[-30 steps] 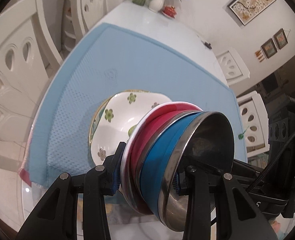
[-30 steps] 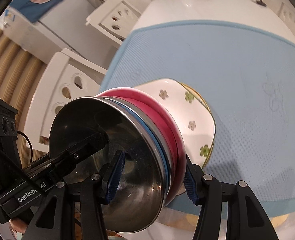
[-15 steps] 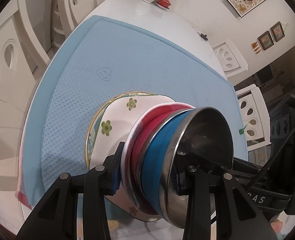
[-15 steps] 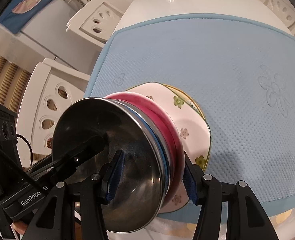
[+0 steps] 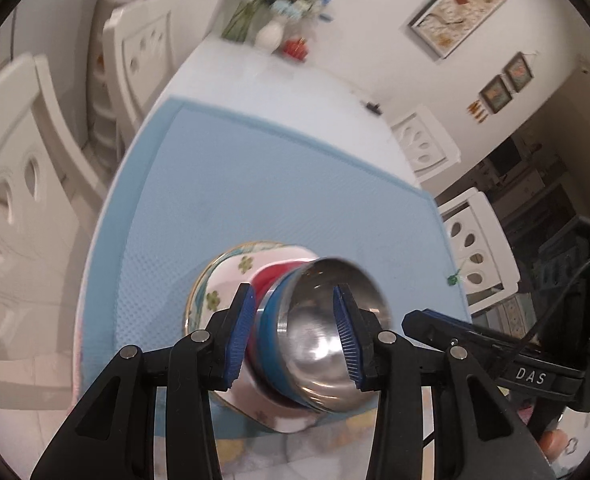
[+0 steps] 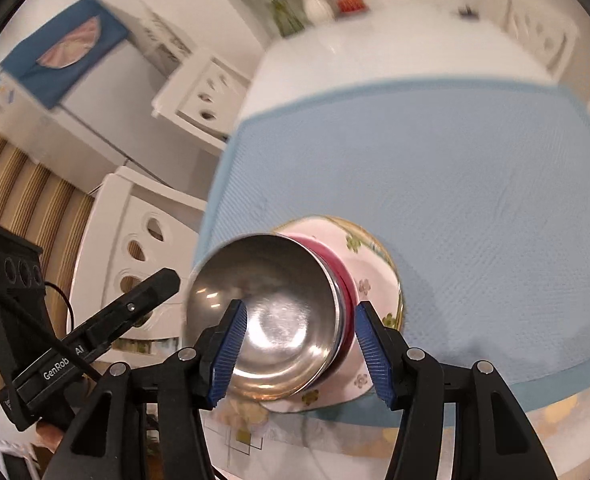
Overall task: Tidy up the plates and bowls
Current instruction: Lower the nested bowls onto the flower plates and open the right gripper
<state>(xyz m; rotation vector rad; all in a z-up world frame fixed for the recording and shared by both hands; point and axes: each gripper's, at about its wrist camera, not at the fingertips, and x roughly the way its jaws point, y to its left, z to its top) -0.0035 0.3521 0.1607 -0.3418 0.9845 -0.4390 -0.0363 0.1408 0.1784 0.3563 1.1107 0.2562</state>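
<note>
Shiny silver steel bowl (image 5: 319,344), blue outside. Crimson round bowl (image 6: 341,276) beneath. White square ceramic dish (image 6: 369,286), green and pale flower print. Gilt-edged round plate (image 5: 203,284) (colours blurred). Pale-blue dimpled table mat (image 6: 475,208). Black gripper fingers with ribbed blue pads (image 5: 237,332).

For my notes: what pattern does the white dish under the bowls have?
Small flowers, green and pale purple, on the white dish; right wrist view shows it best.

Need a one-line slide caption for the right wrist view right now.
Right gripper fingers straddle a steel bowl nested on pink and floral dishes over a blue mat.
</note>
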